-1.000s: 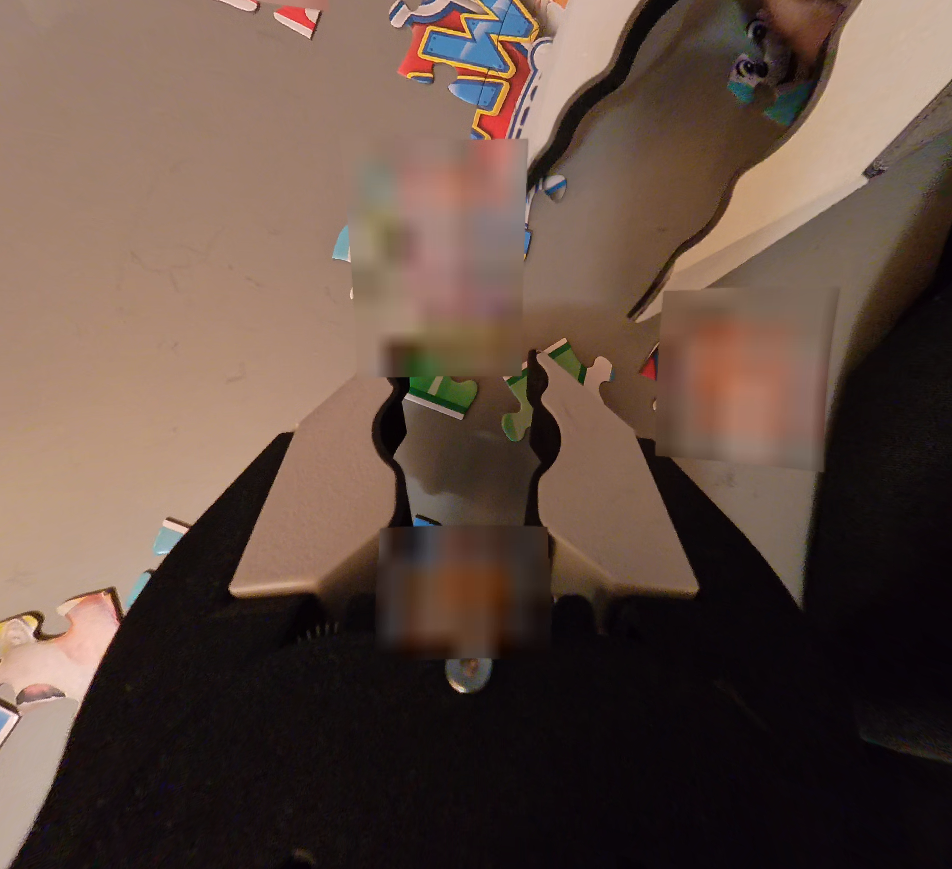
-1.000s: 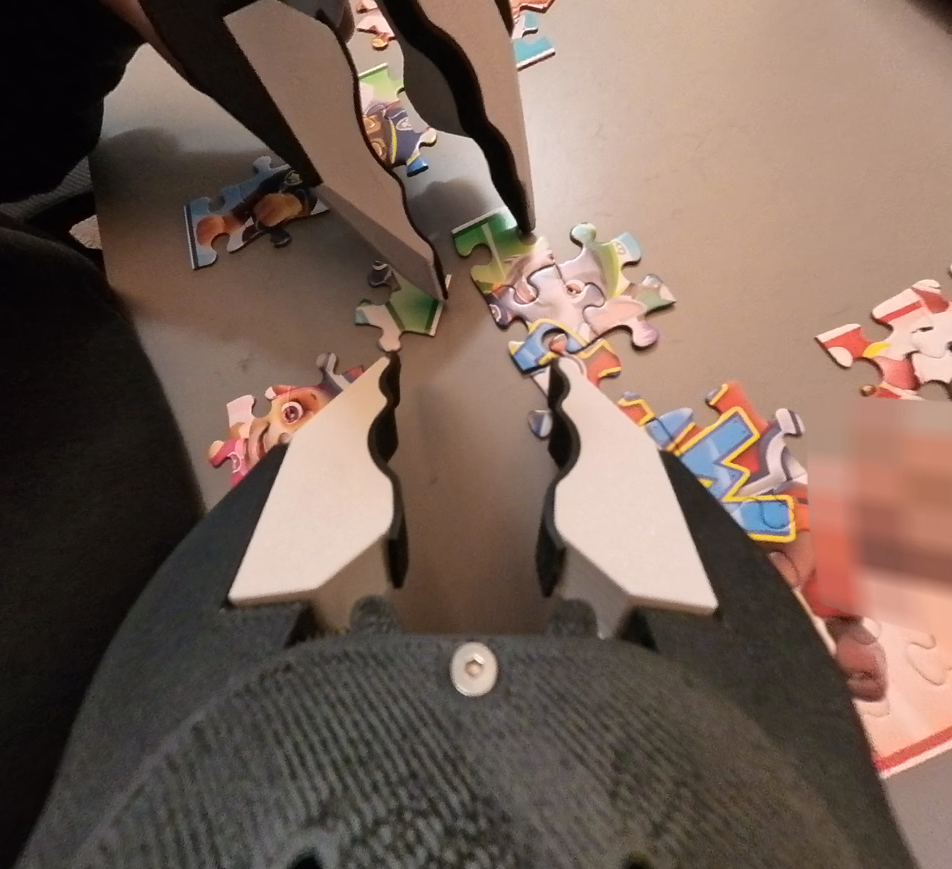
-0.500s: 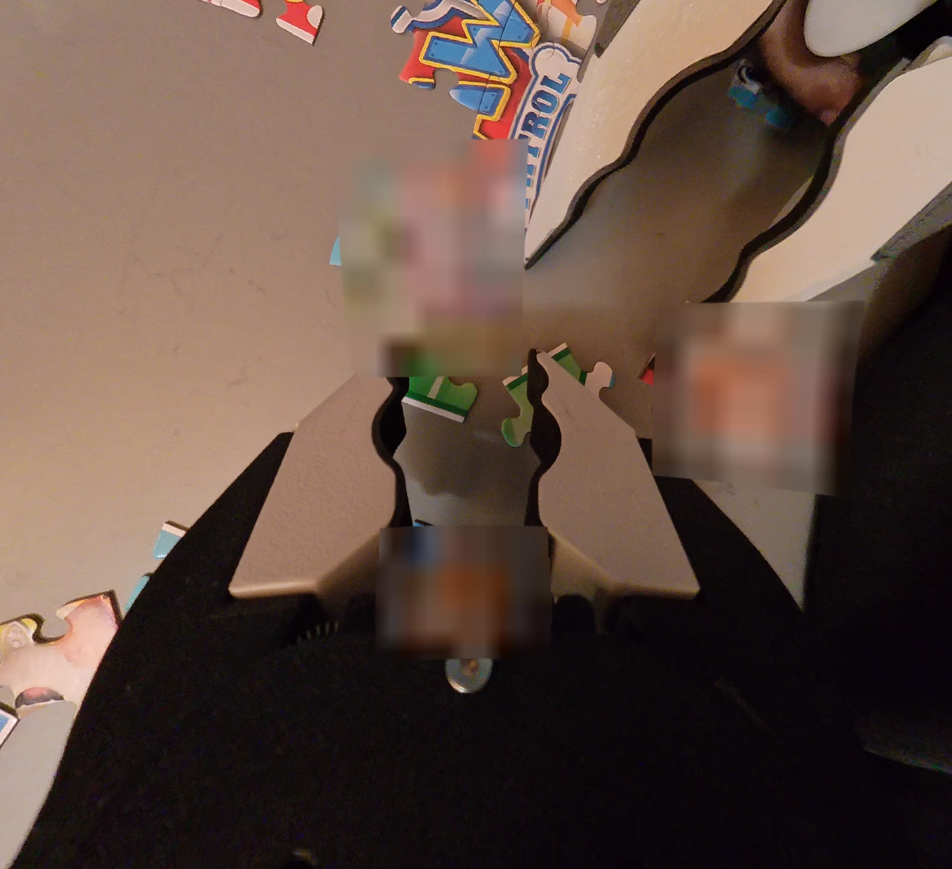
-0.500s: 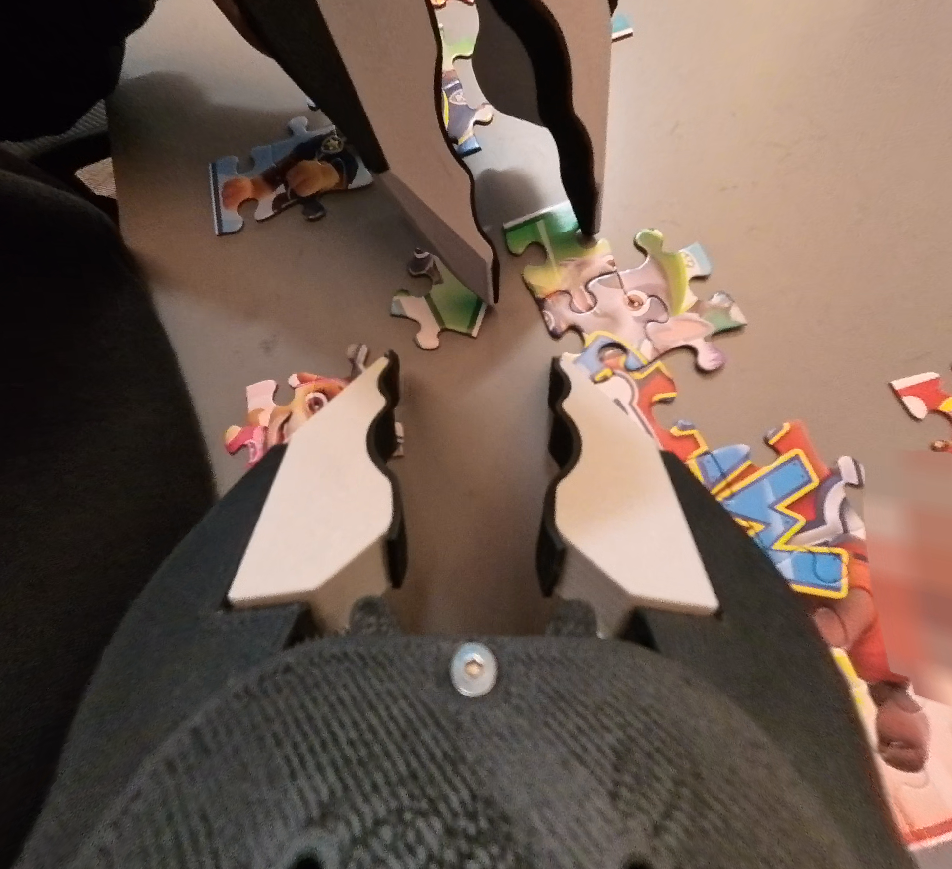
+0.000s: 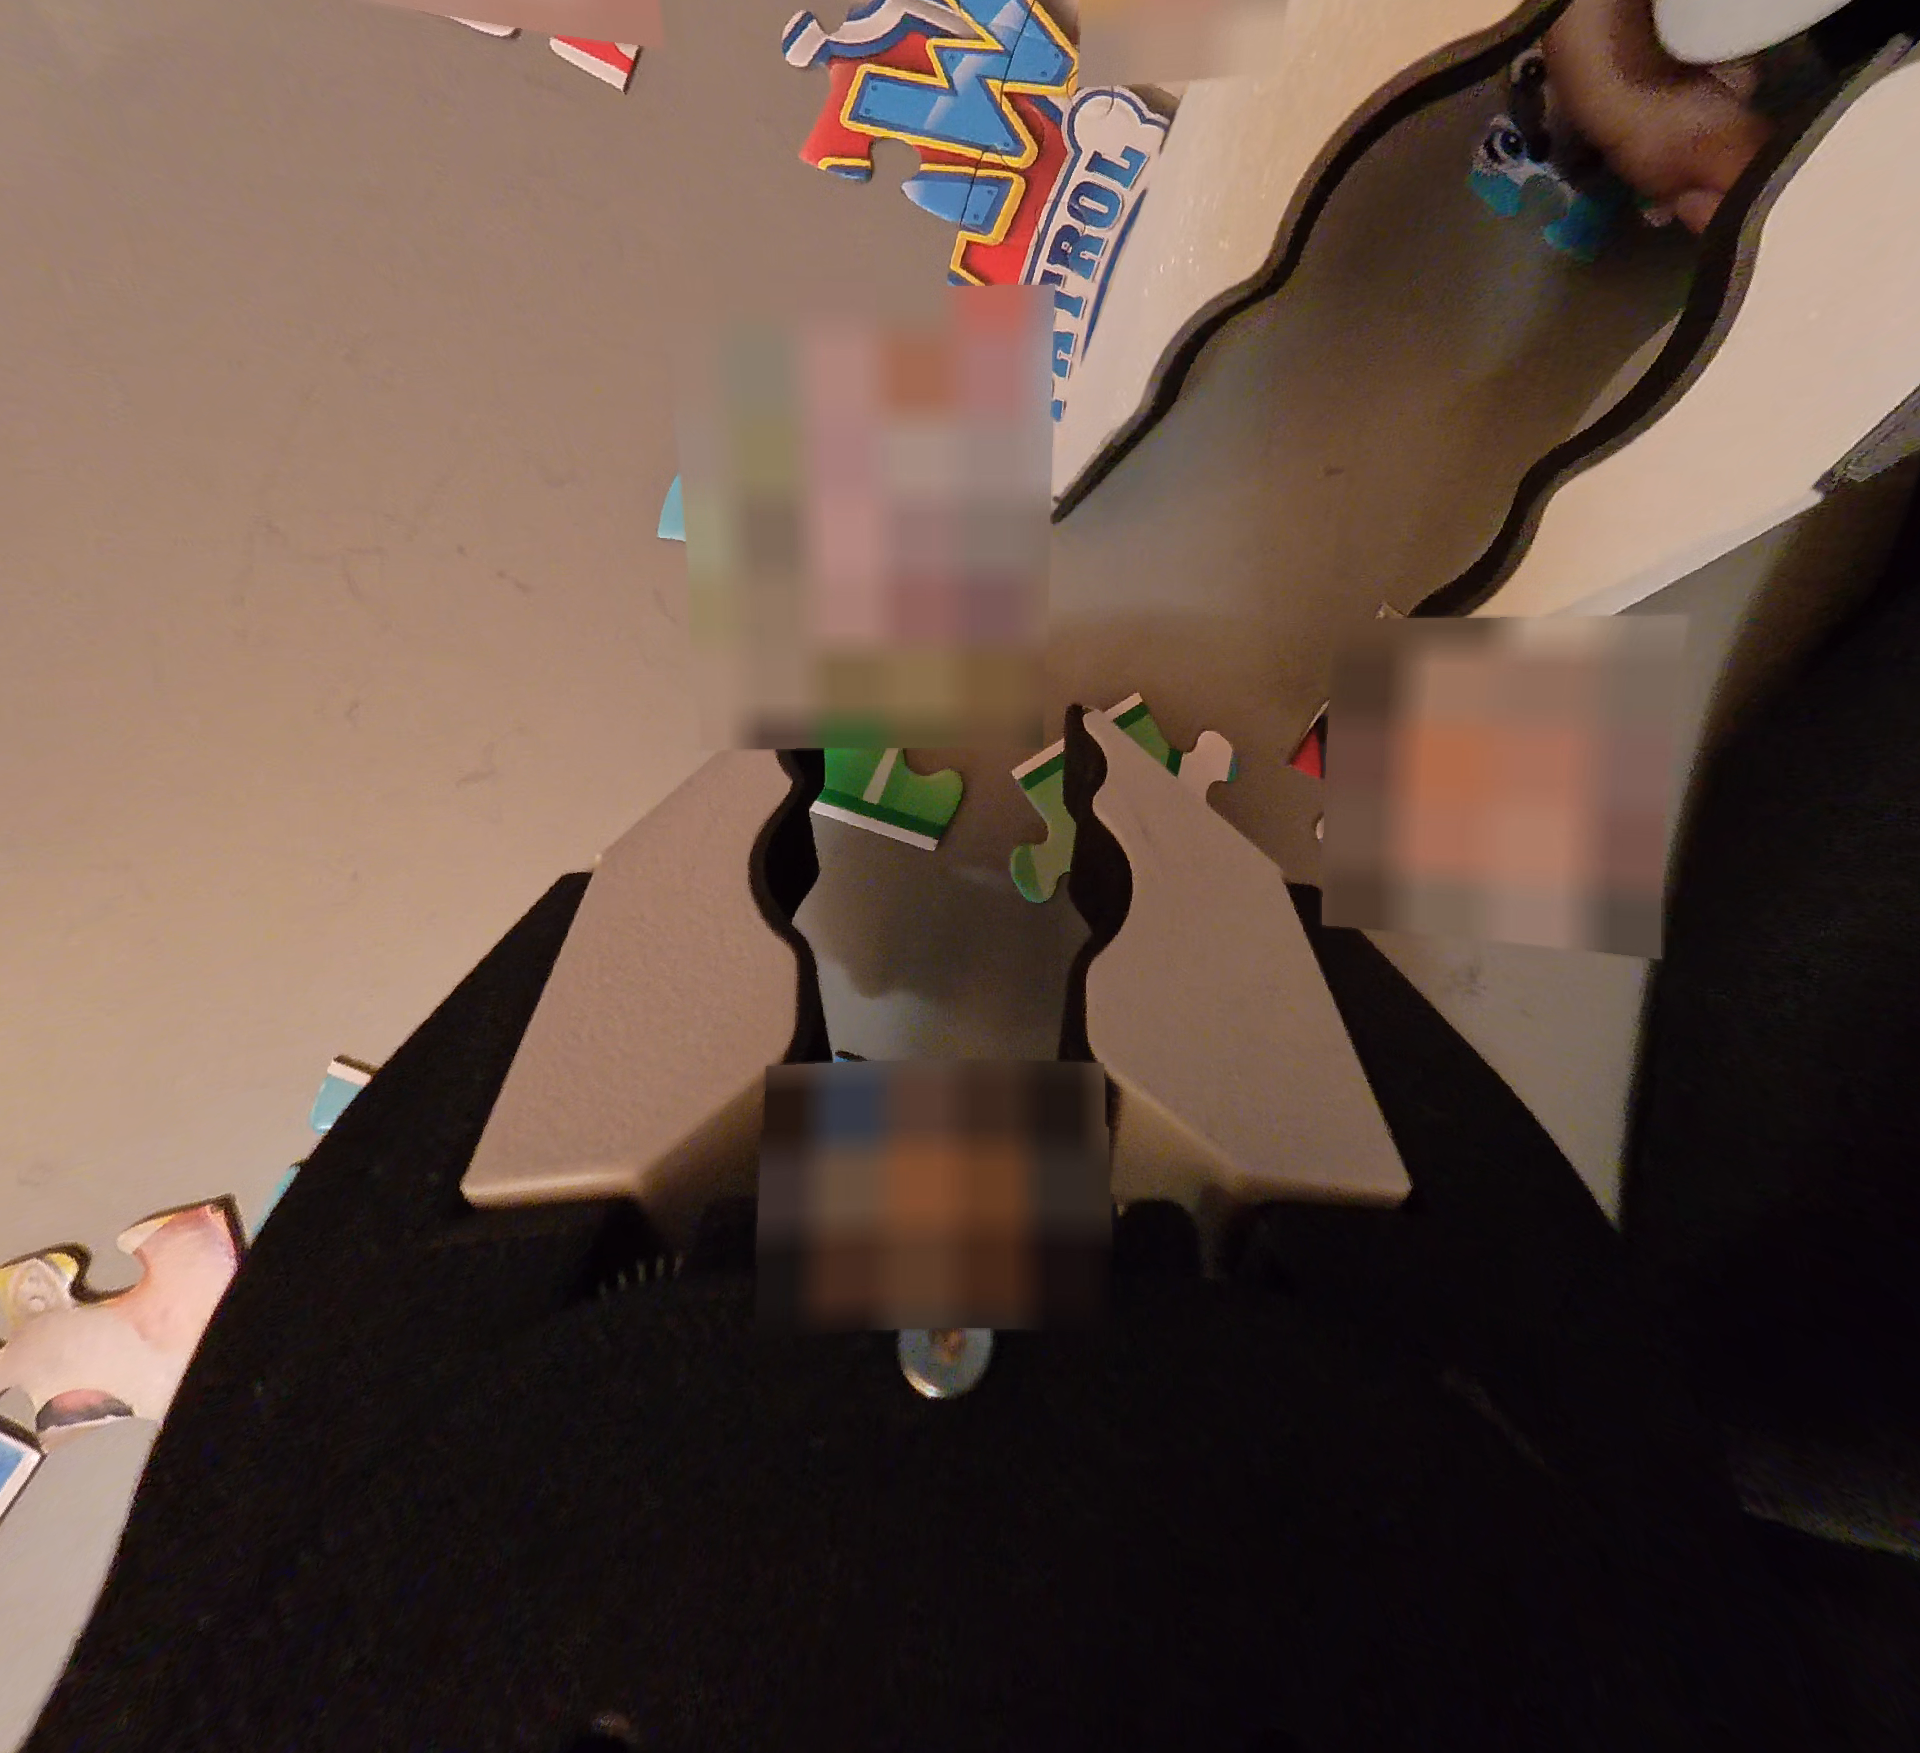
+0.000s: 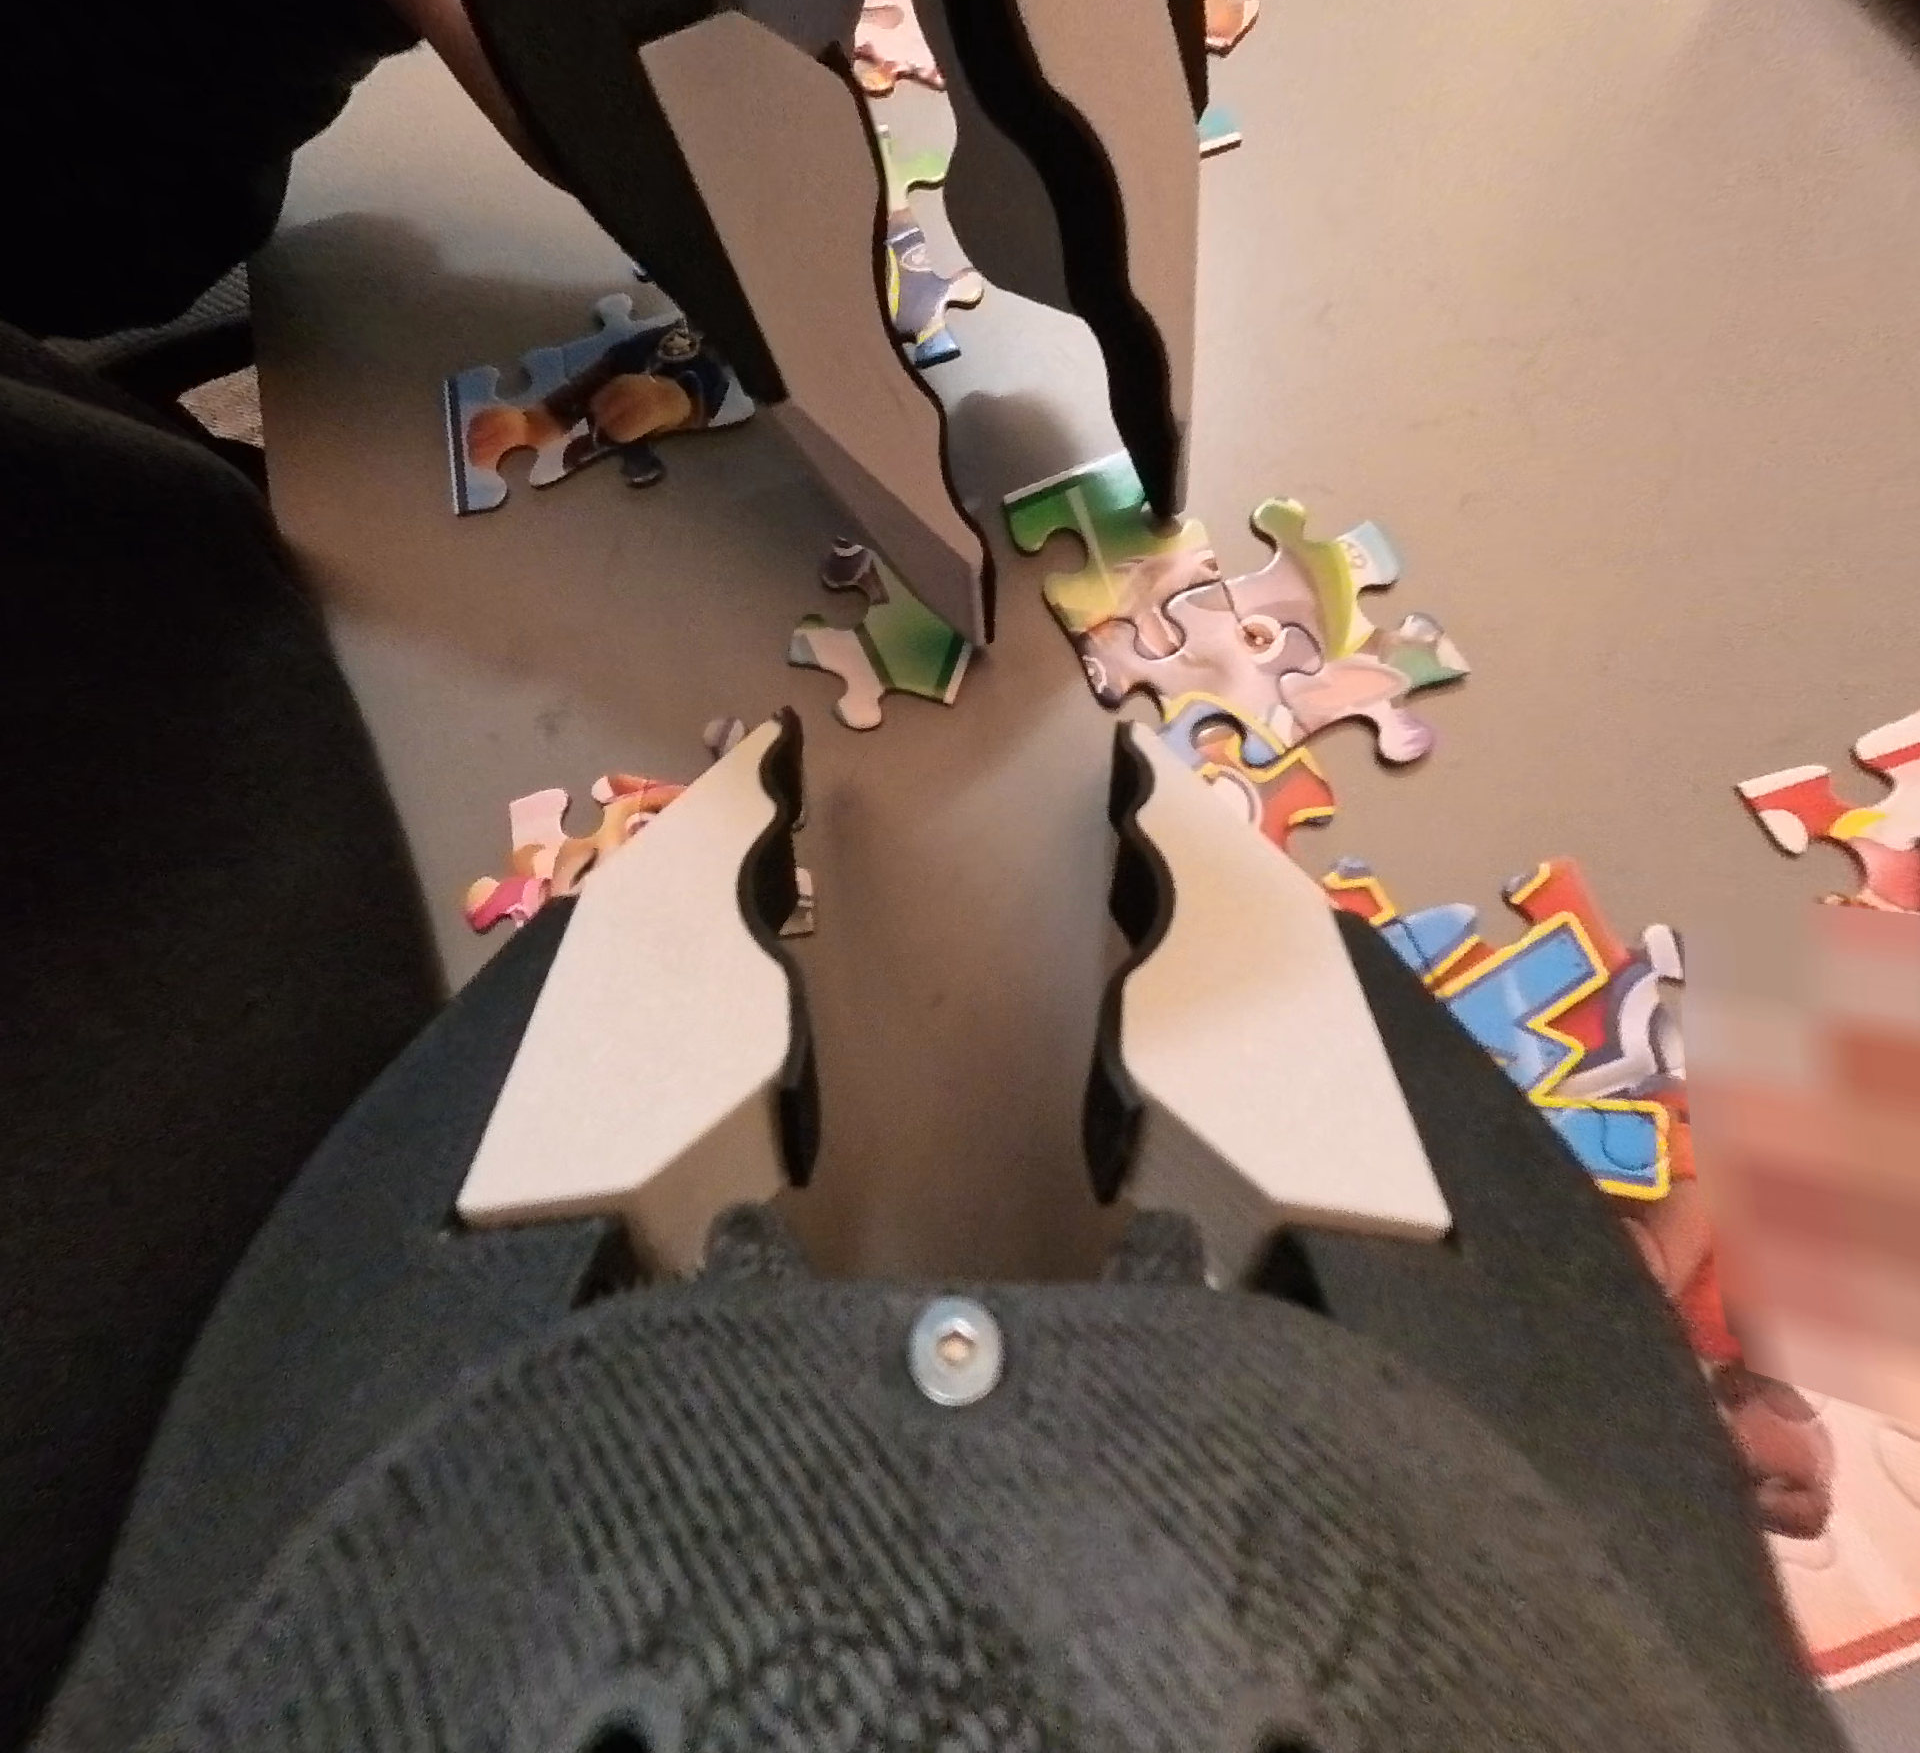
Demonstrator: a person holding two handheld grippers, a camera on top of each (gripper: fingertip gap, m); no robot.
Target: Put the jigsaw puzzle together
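The grey table [image 6: 1558,269] carries a partly joined puzzle cluster [image 6: 1278,633] with many pieces loose around it. A loose green piece [image 6: 894,654] lies just beside the left tongs [image 6: 1081,560], which stand apart and empty. The right tongs [image 6: 956,747] gape wide, holding nothing.

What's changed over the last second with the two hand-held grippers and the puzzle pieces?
The right hand-held gripper has shifted: in its view the left hand-held gripper and the joined cluster of pieces slid rightward, then partly back. Nothing was taken hold of or let go. Both stay open and empty; the left one's fingertips stay on the green-edged loose piece and the cluster.
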